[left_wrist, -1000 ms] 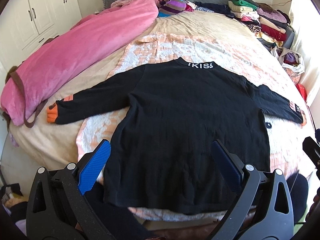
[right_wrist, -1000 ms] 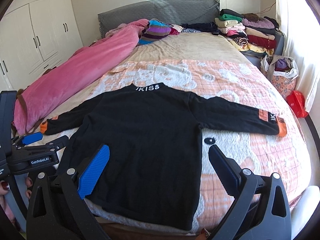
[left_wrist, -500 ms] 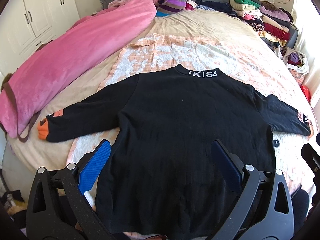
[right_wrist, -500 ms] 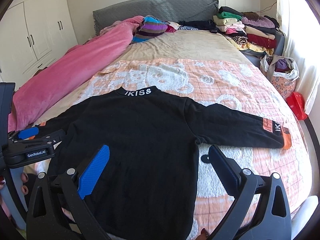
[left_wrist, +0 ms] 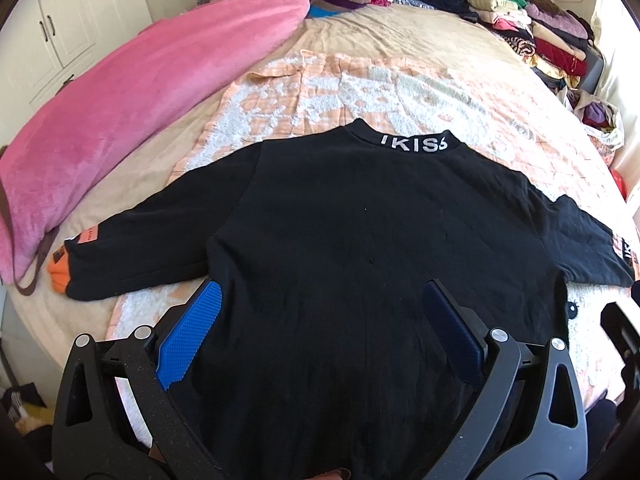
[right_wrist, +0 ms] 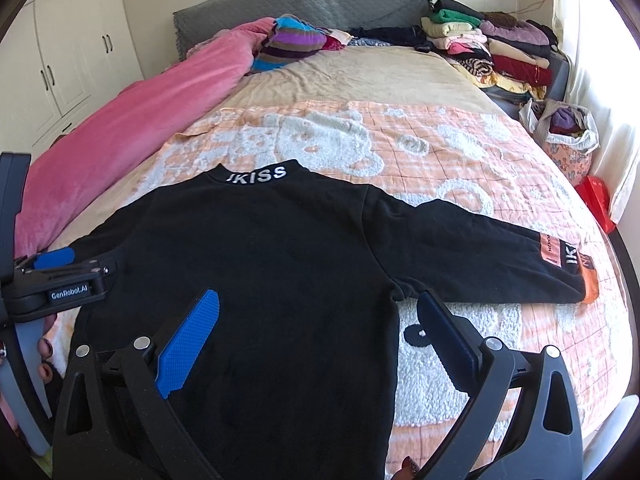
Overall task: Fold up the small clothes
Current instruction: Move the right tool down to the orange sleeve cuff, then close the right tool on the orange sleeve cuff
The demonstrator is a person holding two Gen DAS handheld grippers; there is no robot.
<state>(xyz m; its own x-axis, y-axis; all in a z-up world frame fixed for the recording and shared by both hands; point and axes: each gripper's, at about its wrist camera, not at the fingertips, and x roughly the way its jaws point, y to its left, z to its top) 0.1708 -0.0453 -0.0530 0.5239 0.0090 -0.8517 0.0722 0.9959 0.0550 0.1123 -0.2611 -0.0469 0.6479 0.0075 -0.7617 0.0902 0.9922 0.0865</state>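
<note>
A small black sweatshirt point(left_wrist: 360, 248) with "IKISS" on the collar lies flat on the bed, sleeves spread, orange cuffs at both ends. It also shows in the right wrist view point(right_wrist: 264, 264). My left gripper point(left_wrist: 320, 304) is open and empty, hovering over the shirt's lower left body. My right gripper point(right_wrist: 316, 312) is open and empty over the shirt's lower right body, near the right armpit. The left gripper's side also shows at the left edge of the right wrist view point(right_wrist: 56, 276).
An orange and white blanket point(right_wrist: 400, 148) covers the bed under the shirt. A pink duvet point(left_wrist: 120, 112) lies along the left. Stacked folded clothes point(right_wrist: 492, 52) sit at the far right corner. A bag point(right_wrist: 568, 140) and white wardrobe point(right_wrist: 60, 64) flank the bed.
Both grippers have moved forward and lower over the shirt, which now fills more of each view. Both stay open.
</note>
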